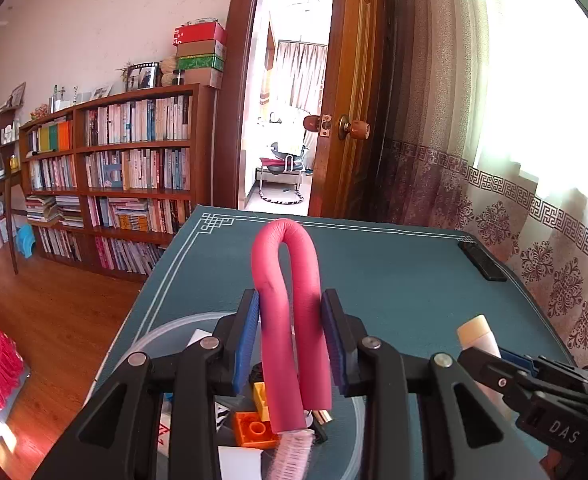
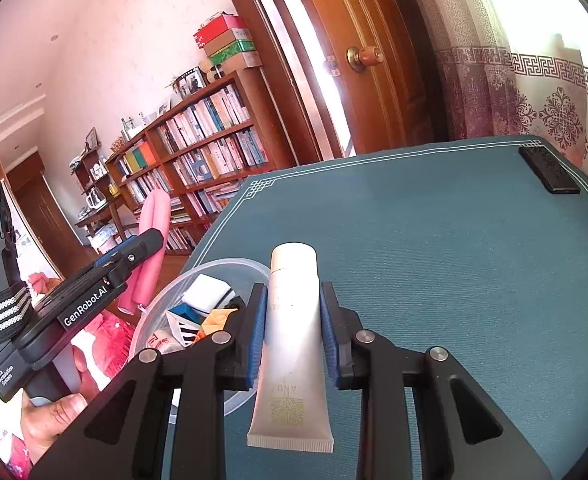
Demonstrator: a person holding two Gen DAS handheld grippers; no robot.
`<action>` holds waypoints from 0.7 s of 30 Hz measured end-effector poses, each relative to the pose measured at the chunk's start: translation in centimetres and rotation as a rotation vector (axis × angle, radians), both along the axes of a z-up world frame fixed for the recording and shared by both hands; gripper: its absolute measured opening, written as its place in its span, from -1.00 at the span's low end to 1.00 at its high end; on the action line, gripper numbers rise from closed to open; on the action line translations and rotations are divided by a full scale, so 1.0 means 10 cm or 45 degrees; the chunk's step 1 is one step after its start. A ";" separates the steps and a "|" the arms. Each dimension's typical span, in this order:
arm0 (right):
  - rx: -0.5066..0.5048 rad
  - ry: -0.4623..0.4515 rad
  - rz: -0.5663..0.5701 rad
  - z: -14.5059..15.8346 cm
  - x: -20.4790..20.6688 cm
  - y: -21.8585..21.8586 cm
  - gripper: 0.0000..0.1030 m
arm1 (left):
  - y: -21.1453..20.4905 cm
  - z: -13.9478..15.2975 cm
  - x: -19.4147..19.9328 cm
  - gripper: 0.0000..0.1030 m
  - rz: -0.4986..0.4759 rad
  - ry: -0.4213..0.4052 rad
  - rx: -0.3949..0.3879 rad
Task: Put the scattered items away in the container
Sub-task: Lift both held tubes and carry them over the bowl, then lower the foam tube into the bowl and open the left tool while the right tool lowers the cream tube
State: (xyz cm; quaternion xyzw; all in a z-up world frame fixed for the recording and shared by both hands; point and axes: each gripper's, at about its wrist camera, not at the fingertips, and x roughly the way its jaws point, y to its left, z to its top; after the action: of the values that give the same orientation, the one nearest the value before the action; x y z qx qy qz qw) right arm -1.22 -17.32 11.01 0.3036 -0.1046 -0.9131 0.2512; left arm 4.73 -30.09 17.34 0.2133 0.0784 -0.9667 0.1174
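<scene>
My left gripper (image 1: 292, 312) is shut on a pink foam curler (image 1: 290, 300) bent into a U, held above the clear round container (image 1: 162, 334). Inside the container lie an orange brick (image 1: 254, 430), a yellow brick (image 1: 261, 398), a white block (image 2: 206, 292) and other small pieces. My right gripper (image 2: 293, 300) is shut on a white cream tube (image 2: 292, 344), cap pointing forward, just right of the container (image 2: 230, 266). The left gripper (image 2: 130, 258) with the curler (image 2: 152, 240) shows at the left of the right wrist view. The tube (image 1: 477, 336) also appears at the right of the left wrist view.
The container sits at the near left corner of a table with a teal mat (image 2: 433, 240). A black flat device (image 2: 549, 176) lies at the mat's far right corner. Beyond are a bookshelf (image 1: 134, 168), an open wooden door (image 1: 357, 92) and a curtain (image 1: 533, 240). A hand (image 2: 50, 416) holds the left gripper.
</scene>
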 end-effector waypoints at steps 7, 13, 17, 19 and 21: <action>-0.002 -0.013 0.058 -0.02 0.00 -0.32 -0.46 | -0.46 -0.07 0.18 -0.30 0.022 -0.021 0.114; 0.007 -0.044 0.087 -0.09 -0.02 -0.55 -0.46 | -0.65 -0.26 0.22 -0.30 -0.046 -0.089 0.205; 0.012 -0.067 0.098 -0.15 -0.08 -0.68 -0.46 | -0.76 -0.39 0.23 -0.30 -0.032 -0.134 0.223; 0.018 -0.074 0.104 -0.19 -0.09 -0.75 -0.46 | -0.81 -0.45 0.22 -0.30 -0.035 -0.151 0.243; 0.022 -0.085 0.108 -0.23 -0.12 -0.79 -0.46 | -0.83 -0.49 0.20 -0.30 -0.054 -0.163 0.267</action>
State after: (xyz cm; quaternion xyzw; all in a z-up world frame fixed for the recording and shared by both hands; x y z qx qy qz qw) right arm -2.37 -25.26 8.75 0.3404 -0.0919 -0.8918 0.2835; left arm 6.77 -38.35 12.46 0.2874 0.1667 -0.9399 0.0787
